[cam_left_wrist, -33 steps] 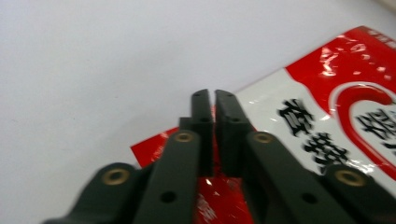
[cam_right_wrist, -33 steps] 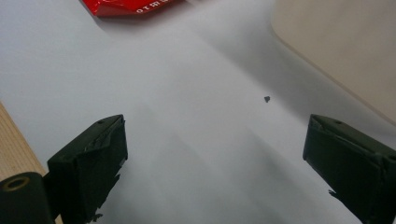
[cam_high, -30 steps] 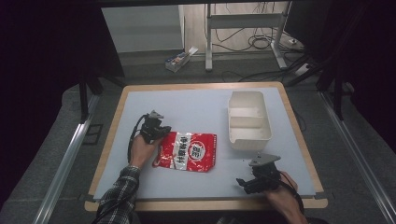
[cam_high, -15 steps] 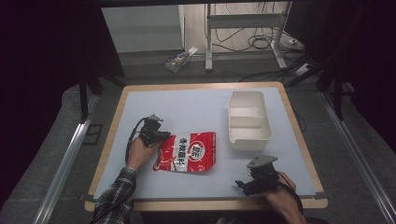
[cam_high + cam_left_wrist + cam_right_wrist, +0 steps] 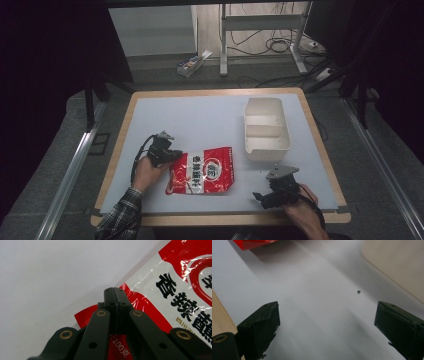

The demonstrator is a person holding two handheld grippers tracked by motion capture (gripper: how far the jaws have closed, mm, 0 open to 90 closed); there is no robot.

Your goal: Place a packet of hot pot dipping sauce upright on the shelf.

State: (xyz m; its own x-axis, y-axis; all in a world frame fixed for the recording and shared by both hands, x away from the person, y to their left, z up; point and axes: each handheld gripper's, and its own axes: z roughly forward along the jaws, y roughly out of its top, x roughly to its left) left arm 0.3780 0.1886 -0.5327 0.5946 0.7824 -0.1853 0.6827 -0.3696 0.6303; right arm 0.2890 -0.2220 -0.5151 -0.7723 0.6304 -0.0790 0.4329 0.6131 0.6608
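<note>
A: Where the left gripper (image 5: 172, 156) sits near the table's left side, what do its jaws do?

B: They are pressed together. In the left gripper view the left gripper (image 5: 115, 291) has its two black tips meeting over the near-left corner of the glossy red and white plastic snack bag (image 5: 175, 297), and whether a fold of the film is pinched between them I cannot tell.

A: And where does that bag lie?

B: Flat on the pale grey table mat (image 5: 200, 120), near the front edge, left of centre; the bag (image 5: 205, 171) stretches rightward from the closed tips. The cream two-compartment plastic box (image 5: 266, 129) stands farther off, to the right.

A: The other one?

B: The right gripper (image 5: 267, 196) rests near the front right, well apart from the bag, jaws spread wide over bare mat.
</note>
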